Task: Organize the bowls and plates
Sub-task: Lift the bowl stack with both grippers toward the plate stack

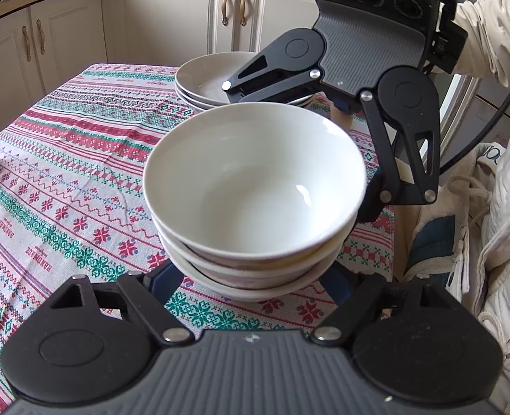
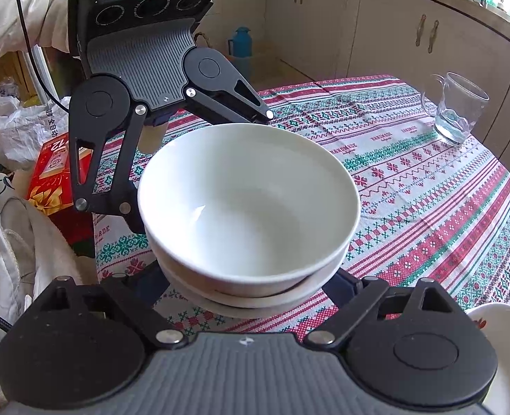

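A stack of three white bowls (image 1: 255, 186) stands on the patterned tablecloth (image 1: 65, 180); it also shows in the right wrist view (image 2: 248, 204). My left gripper (image 1: 255, 276) is spread wide around the near side of the stack's base, fingers mostly hidden under the bowls. My right gripper (image 2: 251, 287) is spread the same way around the opposite side and appears in the left wrist view (image 1: 324, 128) behind the stack. Whether the fingers touch the bowls is hidden. A stack of white shallow plates (image 1: 213, 83) sits farther back.
A glass mug with a little water (image 2: 459, 110) stands near the far table edge. A white dish (image 2: 500, 342) sits at the right corner of the right wrist view. A red box (image 2: 54, 176) and bags lie off the table's side. Kitchen cabinets (image 1: 172, 17) stand behind.
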Demonstrator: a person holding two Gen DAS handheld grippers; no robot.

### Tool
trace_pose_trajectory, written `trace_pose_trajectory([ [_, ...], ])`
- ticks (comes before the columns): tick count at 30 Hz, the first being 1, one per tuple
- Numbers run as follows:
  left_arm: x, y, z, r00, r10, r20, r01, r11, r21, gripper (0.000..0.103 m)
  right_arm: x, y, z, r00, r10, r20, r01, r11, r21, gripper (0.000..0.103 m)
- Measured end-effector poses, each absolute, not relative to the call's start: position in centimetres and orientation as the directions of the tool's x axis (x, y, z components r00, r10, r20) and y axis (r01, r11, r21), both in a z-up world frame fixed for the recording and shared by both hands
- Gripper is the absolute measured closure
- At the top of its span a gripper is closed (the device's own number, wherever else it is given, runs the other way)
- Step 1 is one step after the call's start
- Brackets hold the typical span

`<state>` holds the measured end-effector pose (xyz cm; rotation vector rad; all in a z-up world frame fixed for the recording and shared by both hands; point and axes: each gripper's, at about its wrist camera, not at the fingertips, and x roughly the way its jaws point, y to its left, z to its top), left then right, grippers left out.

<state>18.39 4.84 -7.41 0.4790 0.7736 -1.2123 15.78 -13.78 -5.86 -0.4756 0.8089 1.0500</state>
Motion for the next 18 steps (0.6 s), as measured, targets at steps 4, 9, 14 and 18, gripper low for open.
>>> trace_pose_trajectory([
  [4,18.32,4.66,-7.24,0.149,-0.638,-0.755,0.952,0.300,-0.065,0.019,15.76,-13.84,-5.84,0.257,0.578,-0.774,-0.899,0.438,0.028,0.008],
  [9,18.17,4.79,-7.07,0.152,-0.638,-0.754,0.955,0.292,-0.055,0.019,15.75,-13.79,-5.78,0.254,0.577,-0.776,-0.900,0.435,0.029,0.008],
  [14,18.19,4.82,-7.02,0.147,-0.640,-0.754,0.957,0.285,-0.055,0.019,15.85,-13.72,-5.88,0.248,0.578,-0.777,-0.902,0.431,0.033,0.007],
  [18,18.20,4.79,-6.97,0.149,-0.640,-0.754,0.957,0.284,-0.052,0.019,16.18,-13.61,-6.06,0.233,0.584,-0.778,-0.906,0.421,0.045,0.006],
])
